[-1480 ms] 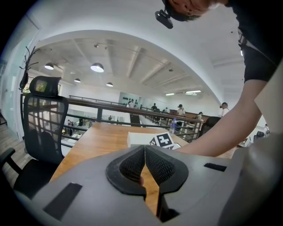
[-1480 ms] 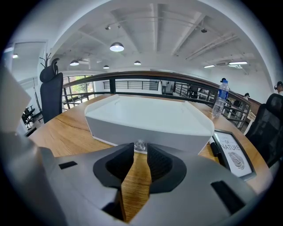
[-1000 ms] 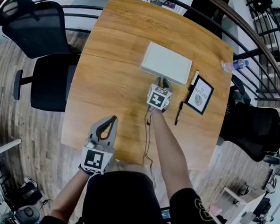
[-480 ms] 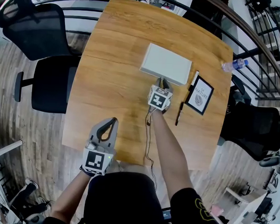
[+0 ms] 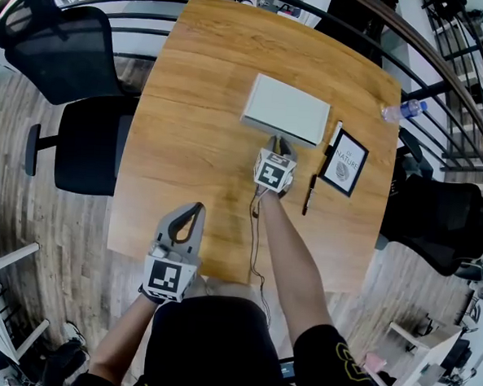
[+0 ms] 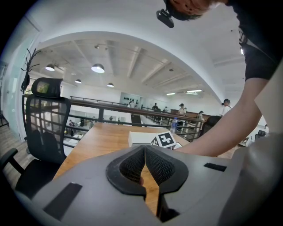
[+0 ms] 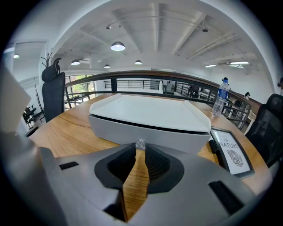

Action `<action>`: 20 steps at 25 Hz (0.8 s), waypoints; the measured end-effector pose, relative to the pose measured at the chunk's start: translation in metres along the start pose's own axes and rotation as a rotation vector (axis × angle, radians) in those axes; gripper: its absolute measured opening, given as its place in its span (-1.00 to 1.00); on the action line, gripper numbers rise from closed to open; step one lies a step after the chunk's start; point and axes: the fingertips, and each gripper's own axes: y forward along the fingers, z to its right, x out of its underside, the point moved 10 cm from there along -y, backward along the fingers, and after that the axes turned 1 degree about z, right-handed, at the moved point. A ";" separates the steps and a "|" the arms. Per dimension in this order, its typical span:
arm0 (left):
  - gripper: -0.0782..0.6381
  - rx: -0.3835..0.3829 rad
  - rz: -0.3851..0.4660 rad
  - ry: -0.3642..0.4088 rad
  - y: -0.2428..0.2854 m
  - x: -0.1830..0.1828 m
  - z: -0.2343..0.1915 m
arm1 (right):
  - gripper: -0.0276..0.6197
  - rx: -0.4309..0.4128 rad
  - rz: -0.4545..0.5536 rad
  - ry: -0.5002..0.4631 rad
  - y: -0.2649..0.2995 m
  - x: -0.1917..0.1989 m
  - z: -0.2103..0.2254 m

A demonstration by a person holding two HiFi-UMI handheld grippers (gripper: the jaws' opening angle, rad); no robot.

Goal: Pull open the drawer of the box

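Observation:
A flat white box [image 5: 286, 109] lies on the wooden table [image 5: 196, 136], its drawer front [image 7: 150, 133] facing me. A small clear knob [image 7: 140, 144] sticks out from the middle of that front. My right gripper [image 5: 280, 141] reaches to the box's near side, and in the right gripper view its jaws [image 7: 140, 148] are pinched together on the knob. The drawer front sits flush under the lid, with only a thin dark seam showing. My left gripper [image 5: 193, 210] hangs over the table's near edge, away from the box, shut with nothing in it [image 6: 144, 152].
Right of the box lie a framed print [image 5: 344, 163], a black pen [image 5: 309, 195] and a marker [image 5: 335, 135]. A water bottle [image 5: 404, 112] rests at the far right edge. Black office chairs [image 5: 82, 137] [image 5: 435, 224] flank the table. A thin cable [image 5: 253, 238] trails from the right gripper.

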 end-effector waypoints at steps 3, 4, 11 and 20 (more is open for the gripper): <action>-0.73 0.004 -0.005 0.005 -0.002 0.001 -0.001 | -0.73 -0.003 -0.003 -0.001 -0.003 0.003 -0.002; -0.73 0.008 -0.009 0.010 -0.002 0.002 -0.001 | -0.73 -0.004 -0.004 -0.002 -0.004 0.004 -0.002; -0.73 0.019 -0.008 0.016 -0.004 0.000 0.000 | -0.73 -0.003 -0.015 -0.015 -0.014 0.010 -0.004; -0.73 0.037 -0.003 0.036 -0.009 -0.005 -0.003 | -0.73 0.003 -0.030 -0.016 -0.028 0.020 -0.008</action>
